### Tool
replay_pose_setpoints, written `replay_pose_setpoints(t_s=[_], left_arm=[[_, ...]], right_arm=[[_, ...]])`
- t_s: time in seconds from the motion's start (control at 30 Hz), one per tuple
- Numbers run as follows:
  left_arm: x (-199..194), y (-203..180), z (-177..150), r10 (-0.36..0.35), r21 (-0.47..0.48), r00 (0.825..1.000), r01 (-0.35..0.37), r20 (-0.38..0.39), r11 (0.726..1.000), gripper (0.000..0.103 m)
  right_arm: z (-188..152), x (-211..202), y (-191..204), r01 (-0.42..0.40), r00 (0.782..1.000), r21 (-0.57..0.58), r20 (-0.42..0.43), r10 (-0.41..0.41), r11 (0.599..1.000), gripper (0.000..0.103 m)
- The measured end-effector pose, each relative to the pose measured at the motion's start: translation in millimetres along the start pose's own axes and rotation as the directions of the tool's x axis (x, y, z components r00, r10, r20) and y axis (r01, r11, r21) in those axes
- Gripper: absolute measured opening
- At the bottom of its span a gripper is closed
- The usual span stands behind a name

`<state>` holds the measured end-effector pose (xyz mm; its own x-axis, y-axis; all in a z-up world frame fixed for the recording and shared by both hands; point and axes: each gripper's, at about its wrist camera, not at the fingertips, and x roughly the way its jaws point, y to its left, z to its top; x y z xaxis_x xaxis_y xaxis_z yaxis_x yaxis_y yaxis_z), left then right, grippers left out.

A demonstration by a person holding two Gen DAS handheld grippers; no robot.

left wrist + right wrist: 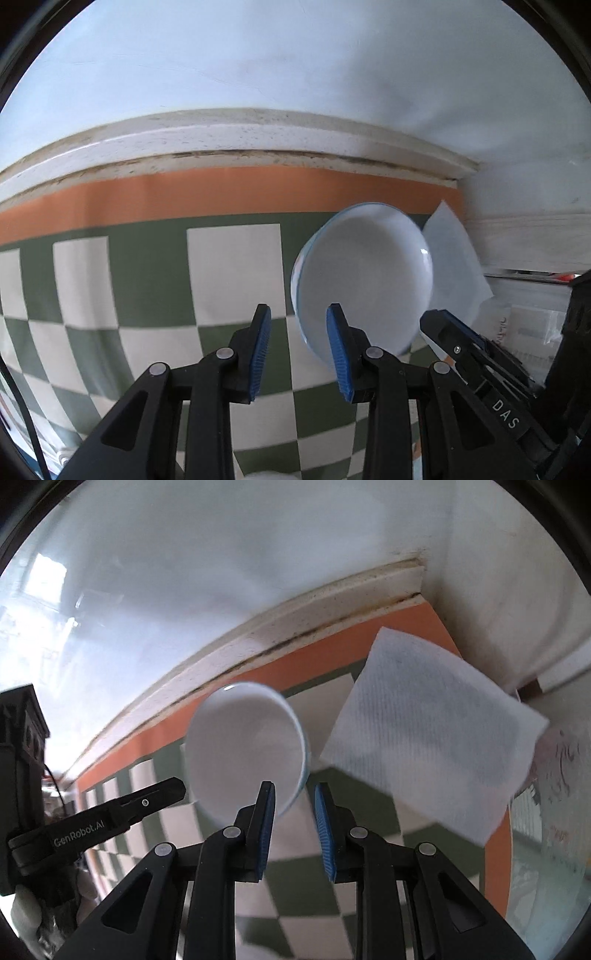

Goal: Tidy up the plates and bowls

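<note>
In the left wrist view, the left gripper [298,352] fills the lower middle of the frame, its blue-padded fingers [261,352] parted with nothing between them. Past the right fingertip, right of centre, a white bowl [364,275] with a pale blue rim sits on the checked cloth [147,273], a green-and-cream mat with an orange border along its far edge. A white paper towel [456,258] lies just behind the bowl toward the right. At the lower right edge, the right gripper [443,321] reaches in with its tip close to the bowl's rim; whether it touches cannot be told. A speckled white ledge [236,136] runs across the middle of the frame below a pale wall.

In the right wrist view, the right gripper [294,830] sits at lower centre, fingers [266,827] apart and holding nothing. The bowl [243,746] lies just beyond the left fingertip, its rim overlapping that fingertip in the picture. The paper towel [432,734] spreads across the right of the frame, beside the bowl. The left gripper [110,812] enters from the left edge, pointing toward the bowl's lower side. The cloth [306,908] covers the counter beneath.
</note>
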<state>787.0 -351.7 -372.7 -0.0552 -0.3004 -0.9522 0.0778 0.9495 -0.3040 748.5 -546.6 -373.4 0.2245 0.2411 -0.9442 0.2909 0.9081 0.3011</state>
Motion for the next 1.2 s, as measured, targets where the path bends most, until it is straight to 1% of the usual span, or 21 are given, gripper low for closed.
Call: replay_pose_setpoints(t_s=[0.1,0.13,0.17,0.2,0.27,0.3,0.33,0.43,0.5,0.67,0.87,1.0,1.07,1.2], left_arm=[[11.3,-2.1,7.6,0.010,0.020,1.000,-0.010,0.002,1.000,0.026],[12.8,-2.2,8.5,0.008,0.023,1.000,-0.008,0.003,1.000,0.023],[14.6,-2.1,9.1,-0.005,0.026,1.000,0.005,0.003,1.000,0.015],[16.9,-1.4,9.7,-0.009,0.026,1.000,0.009,0.000,1.000,0.013],[17.7,-1.2,10.4,-0.006,0.027,1.000,0.006,0.000,1.000,0.013],[17.3,-1.5,9.7,-0.001,0.033,1.000,0.001,0.002,0.999,0.013],[16.4,-2.1,9.4,0.000,0.034,1.000,-0.001,0.004,0.999,0.013],[12.9,-1.7,7.0,0.008,0.035,1.000,-0.008,0.005,0.999,0.013],[11.7,-5.1,5.1,0.014,0.039,1.000,-0.015,0.011,0.999,0.013],[-5.8,-8.9,-9.4,0.027,0.083,0.999,-0.030,0.038,0.996,0.013],[-37.6,-6.9,-42.5,0.032,0.099,0.997,-0.039,0.071,0.994,0.013],[-60.9,-6.4,-66.7,0.020,0.108,0.996,-0.030,0.092,0.994,0.013],[-73.0,-5.6,-82.2,0.012,0.115,0.995,-0.023,0.103,0.993,0.013],[-97.4,-3.2,-116.4,0.001,0.135,0.992,-0.018,0.127,0.991,0.013]], right_arm=[[11.3,16.7,2.6,0.028,1.000,-0.016,-0.013,-0.028,0.999,0.025],[14.0,21.0,2.6,0.034,0.999,-0.022,-0.017,-0.034,0.999,0.025],[16.1,25.8,2.4,0.042,0.999,-0.028,-0.023,-0.043,0.999,0.025],[18.5,30.7,1.8,0.053,0.998,-0.030,-0.029,-0.054,0.998,0.025],[22.5,38.2,0.1,0.053,0.998,-0.033,-0.038,-0.054,0.998,0.022],[24.1,41.6,0.3,0.055,0.997,-0.041,-0.046,-0.057,0.998,0.013],[24.8,43.4,0.0,0.048,0.998,-0.044,-0.049,-0.050,0.998,0.009],[22.6,43.3,0.6,0.050,0.997,-0.050,-0.049,-0.052,0.997,0.008],[22.2,43.7,1.6,0.048,0.997,-0.052,-0.063,-0.051,0.998,0.008],[14.9,29.7,3.1,0.039,0.998,-0.067,-0.054,-0.042,0.997,0.008],[-8.4,1.6,12.2,0.010,0.999,-0.085,-0.033,-0.013,0.996,0.008],[-33.6,-20.1,19.8,-0.007,1.000,-0.099,-0.012,0.006,0.995,0.008],[-45.1,-31.5,24.3,-0.011,1.000,-0.109,0.002,0.012,0.994,0.008],[-78.7,-59.2,34.0,-0.022,0.999,-0.126,0.031,0.026,0.992,0.009]])
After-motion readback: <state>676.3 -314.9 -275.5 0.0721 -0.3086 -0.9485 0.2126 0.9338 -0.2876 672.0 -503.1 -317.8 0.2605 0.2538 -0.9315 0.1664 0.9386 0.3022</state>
